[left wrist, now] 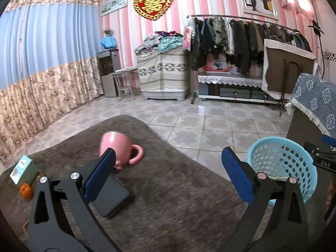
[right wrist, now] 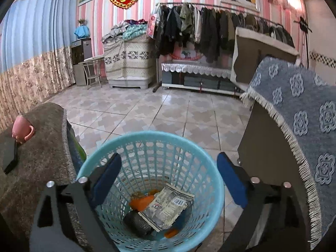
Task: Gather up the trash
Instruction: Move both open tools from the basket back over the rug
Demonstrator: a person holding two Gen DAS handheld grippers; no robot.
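My right gripper (right wrist: pixel 169 163) is open and empty above the light blue plastic basket (right wrist: pixel 214 180). In the basket lie a silver-white wrapper (right wrist: pixel 168 206), orange peel (right wrist: pixel 142 202) and a dark lump (right wrist: pixel 136 222). My left gripper (left wrist: pixel 168 159) is open and empty above the brown furry table cover (left wrist: pixel 168 189). An orange peel piece (left wrist: pixel 26 190) lies at the table's left edge beside a small green-white carton (left wrist: pixel 22 168). The basket also shows in the left wrist view (left wrist: pixel 281 157), off the table's right side, with the right gripper's tip above it.
A pink mug (left wrist: pixel 117 145) lies tipped over on the table, and a black phone (left wrist: pixel 114 197) lies flat under my left finger. A cabinet with a blue patterned cloth (right wrist: pixel 304 126) stands right of the basket. Tiled floor (right wrist: pixel 157 109), a clothes rack and covered furniture lie beyond.
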